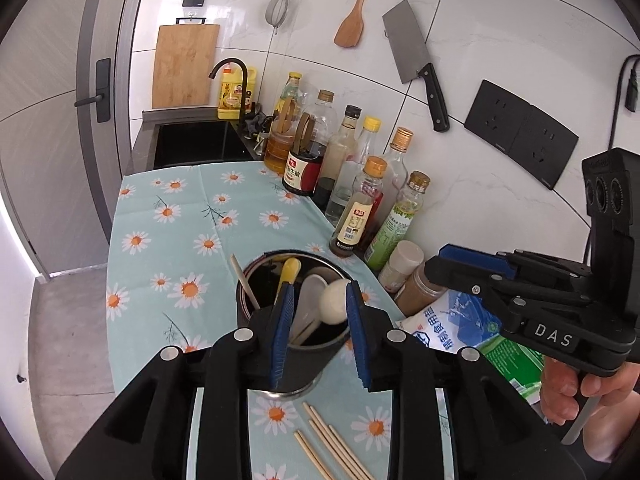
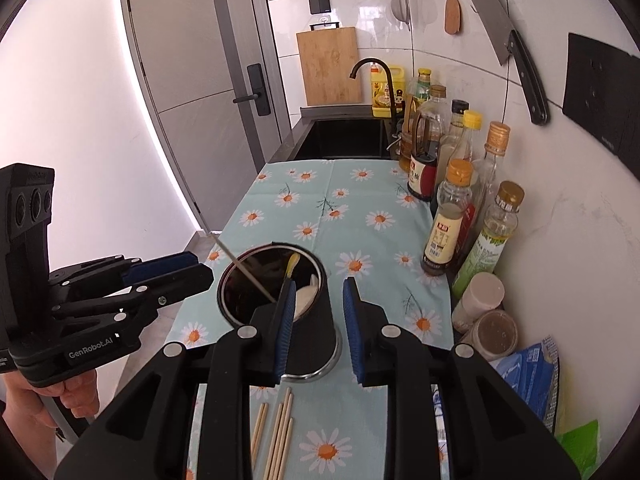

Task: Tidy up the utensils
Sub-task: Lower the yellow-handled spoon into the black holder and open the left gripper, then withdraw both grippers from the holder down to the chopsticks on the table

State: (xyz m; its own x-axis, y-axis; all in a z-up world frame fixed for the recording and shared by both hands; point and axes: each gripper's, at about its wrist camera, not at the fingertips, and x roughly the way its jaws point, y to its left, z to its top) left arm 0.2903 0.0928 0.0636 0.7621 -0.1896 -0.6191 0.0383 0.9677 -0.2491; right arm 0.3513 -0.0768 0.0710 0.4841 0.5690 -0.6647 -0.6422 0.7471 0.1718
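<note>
A black cylindrical utensil holder [image 1: 280,364] [image 2: 316,320] stands on the daisy tablecloth. It holds a white spoon [image 1: 334,302], a yellow-handled utensil [image 1: 289,272] [image 2: 292,262] and a single chopstick [image 1: 244,280] [image 2: 248,276]. Several wooden chopsticks [image 1: 332,444] [image 2: 280,428] lie loose on the cloth in front of the holder. My left gripper [image 1: 320,336] is open and empty, hovering over the holder's near rim. My right gripper [image 2: 316,328] is open and empty, straddling the holder's right side; it also shows in the left wrist view [image 1: 472,268].
A row of sauce and oil bottles [image 1: 360,200] [image 2: 460,184] lines the wall on the right, with spice jars [image 2: 480,300] and a salt bag [image 1: 452,320] near them. A sink [image 1: 192,144] lies beyond the cloth. A cleaver [image 1: 416,64] hangs on the wall.
</note>
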